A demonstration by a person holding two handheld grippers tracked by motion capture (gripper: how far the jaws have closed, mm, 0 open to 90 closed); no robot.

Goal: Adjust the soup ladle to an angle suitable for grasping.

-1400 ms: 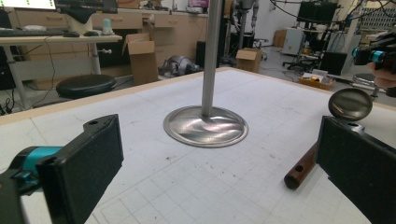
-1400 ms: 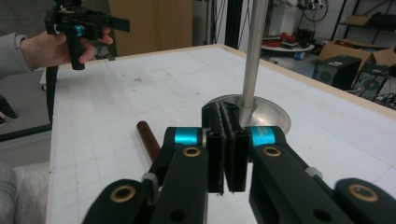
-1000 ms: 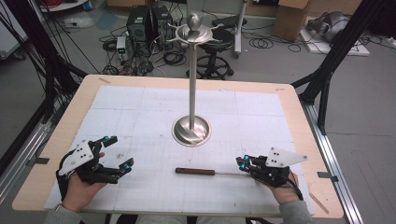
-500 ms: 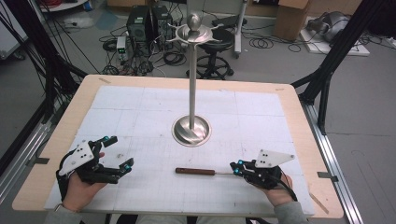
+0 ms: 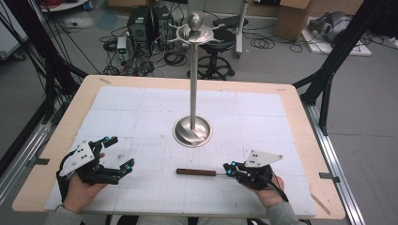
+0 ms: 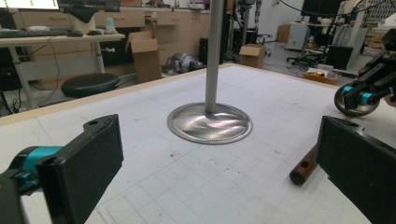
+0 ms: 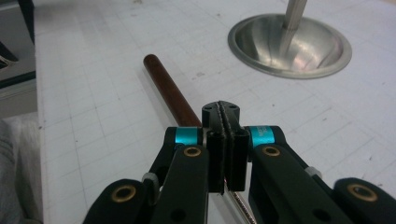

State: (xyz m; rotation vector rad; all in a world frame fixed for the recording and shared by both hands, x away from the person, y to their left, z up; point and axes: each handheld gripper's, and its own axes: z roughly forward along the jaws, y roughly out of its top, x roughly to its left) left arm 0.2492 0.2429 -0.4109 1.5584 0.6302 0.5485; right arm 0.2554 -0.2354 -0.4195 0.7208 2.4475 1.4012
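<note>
— How do my jaws stand?

— Right gripper is clamped on the metal shank of the wooden-handled tool, lying flat near the desk's front edge (gripped at the thin end, I'd judge, so the handle swings free). Left gripper sits wide open, holding nothing, near the front-left corner.

— And the stand?

— Mid-desk, upright, probably the tool's destination.

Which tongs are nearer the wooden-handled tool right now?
Right. The right tongs are shut on the wooden-handled tool at its metal shaft; the left tongs sit open, well off its handle end.
</note>
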